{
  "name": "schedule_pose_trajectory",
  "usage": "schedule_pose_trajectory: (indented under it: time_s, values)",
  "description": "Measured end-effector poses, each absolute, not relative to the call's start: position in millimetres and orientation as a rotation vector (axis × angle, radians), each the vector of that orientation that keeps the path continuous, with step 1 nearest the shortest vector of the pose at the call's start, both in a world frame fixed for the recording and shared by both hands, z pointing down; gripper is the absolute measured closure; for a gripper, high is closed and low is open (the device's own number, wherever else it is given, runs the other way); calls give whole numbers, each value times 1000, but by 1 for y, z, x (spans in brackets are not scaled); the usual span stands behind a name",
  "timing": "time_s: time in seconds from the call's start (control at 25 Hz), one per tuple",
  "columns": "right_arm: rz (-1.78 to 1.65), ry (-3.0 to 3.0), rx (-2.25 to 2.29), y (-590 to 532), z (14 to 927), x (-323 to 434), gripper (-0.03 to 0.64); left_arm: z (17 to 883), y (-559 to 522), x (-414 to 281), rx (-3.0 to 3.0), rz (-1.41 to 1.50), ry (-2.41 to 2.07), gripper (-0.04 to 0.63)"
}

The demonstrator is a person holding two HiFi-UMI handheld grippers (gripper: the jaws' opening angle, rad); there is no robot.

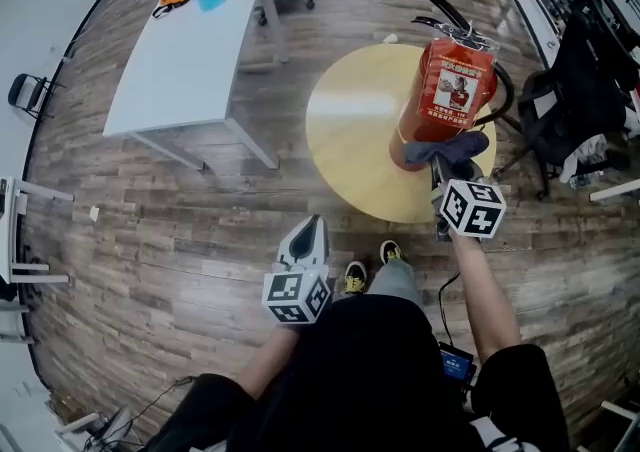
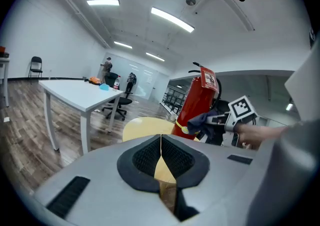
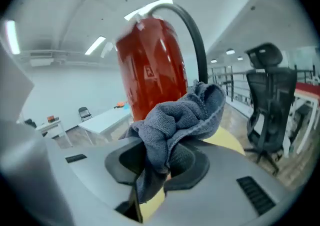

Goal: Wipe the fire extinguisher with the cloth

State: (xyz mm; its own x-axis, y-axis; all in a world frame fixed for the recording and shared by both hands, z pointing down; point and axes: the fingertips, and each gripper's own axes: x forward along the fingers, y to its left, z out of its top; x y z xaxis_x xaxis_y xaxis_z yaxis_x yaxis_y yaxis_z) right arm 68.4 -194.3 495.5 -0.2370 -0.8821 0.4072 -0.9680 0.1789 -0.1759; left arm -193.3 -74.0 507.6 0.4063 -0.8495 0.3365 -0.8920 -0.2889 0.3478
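Cloth (image 3: 175,115) clamped in R tool (image 3: 162,167), touching extinguisher (image 1: 447,90) near base.

The fire extinguisher (image 3: 150,70) has a glossy red painted body with bright highlights and a smooth black hose (image 3: 192,30). The grey cloth (image 3: 175,120) is matt and nubbly. The shell of the left gripper (image 2: 161,140) is matt grey plastic; its fingers (image 2: 145,160) carry black ribbed pads. The round counter (image 1: 350,130) is smooth pale wood, and the floor (image 1: 150,240) is satin wood planks.
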Motion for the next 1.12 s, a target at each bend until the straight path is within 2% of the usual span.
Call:
schedule_pose_trajectory:
  time_s: [0.28,0.44,0.76,0.92,1.12]
  values:
    - [-97,-2364,1687,-186,316,33,520,499,-82,-181,2228,93,-1438,572]
    - [-248,-2406,1598,-194,270,5,520,498,-81,-185,2223,82,-1449,572]
    - [-324,-2538,1804,-213,174,27,520,494,-80,-199,2194,55,-1492,572]
    - [-213,-2513,1773,-211,195,29,520,491,-80,-195,2200,45,-1490,572]
    - [394,-2599,1671,-210,282,28,520,494,-78,-194,2203,55,-1476,572]
